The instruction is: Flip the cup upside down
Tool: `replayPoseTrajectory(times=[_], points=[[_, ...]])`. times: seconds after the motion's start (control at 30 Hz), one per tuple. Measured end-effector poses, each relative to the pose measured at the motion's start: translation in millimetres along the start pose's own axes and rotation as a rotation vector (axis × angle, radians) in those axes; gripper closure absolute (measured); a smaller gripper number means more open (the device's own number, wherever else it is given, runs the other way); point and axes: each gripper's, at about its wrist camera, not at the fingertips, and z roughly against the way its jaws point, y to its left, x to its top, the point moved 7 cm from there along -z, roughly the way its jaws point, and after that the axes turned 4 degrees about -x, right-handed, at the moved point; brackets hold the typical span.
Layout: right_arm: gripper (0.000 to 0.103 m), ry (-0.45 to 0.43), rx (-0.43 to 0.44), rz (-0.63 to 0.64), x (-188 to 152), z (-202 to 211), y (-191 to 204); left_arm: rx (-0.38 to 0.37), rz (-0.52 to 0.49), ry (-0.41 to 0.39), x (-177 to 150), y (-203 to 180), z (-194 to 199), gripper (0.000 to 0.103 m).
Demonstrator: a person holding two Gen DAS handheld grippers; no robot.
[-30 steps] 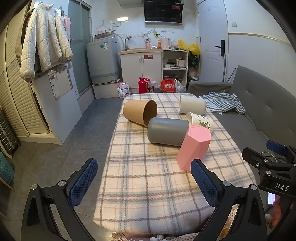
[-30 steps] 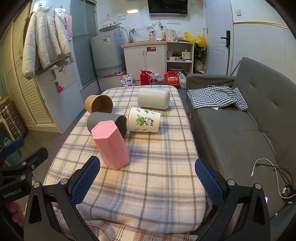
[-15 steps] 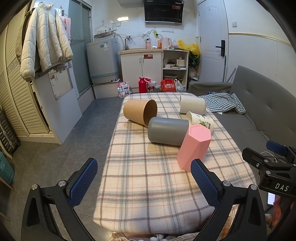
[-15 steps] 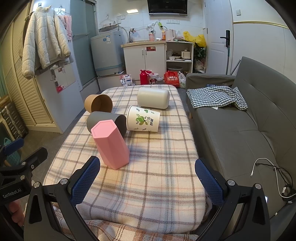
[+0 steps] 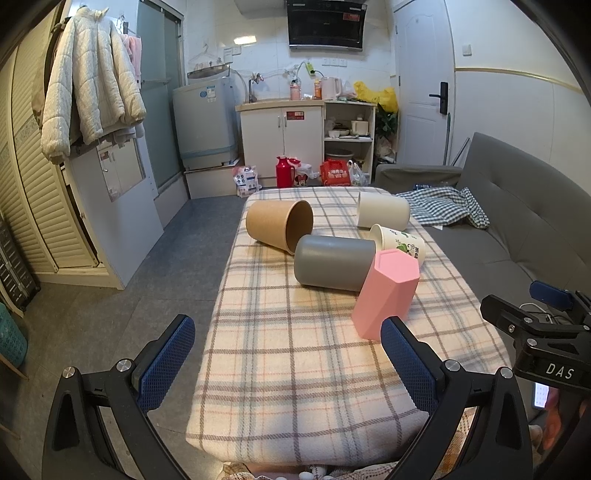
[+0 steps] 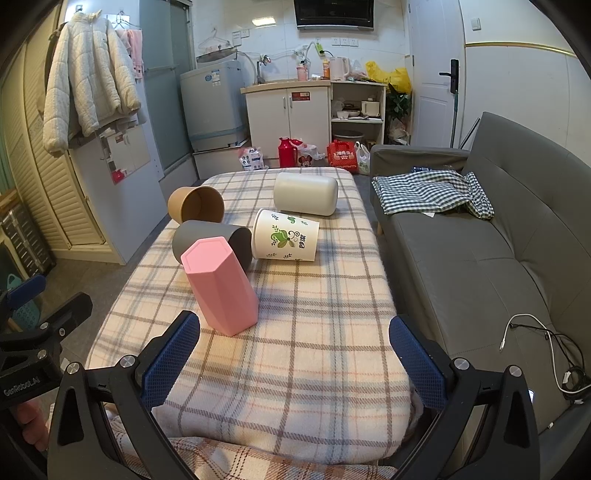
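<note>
Pink hexagonal plastic cup [image 6: 221, 286] stands closed end up, leaning on the grey cylindrical cup [image 6: 212, 242] lying on the plaid-covered worktop [image 6: 314, 332]. Both hand-held grippers, left [image 5: 288, 363] and right [image 6: 293, 354], hang released near it; next likely a lying cup needs grasping.

Looks like a small studio flat, everything crammed in one room: grey sofa [image 6: 491, 236] right beside a table [image 6: 314, 332] with a plaid cloth, washing machine [image 5: 205, 118] next to the kitchen cabinet [image 5: 282, 144] with a kettle [image 5: 330, 88] on top, puffer jacket [image 5: 86, 85] hanging up, range hood [image 5: 325, 24] above.
</note>
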Motion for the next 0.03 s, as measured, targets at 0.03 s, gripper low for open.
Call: replayPoseTrajectory(times=[0.03], points=[[0.0, -0.001, -0.001, 0.001, 0.3, 0.2, 0.4, -0.003, -0.001, 0.001, -0.7, 0.3, 0.4, 0.0]])
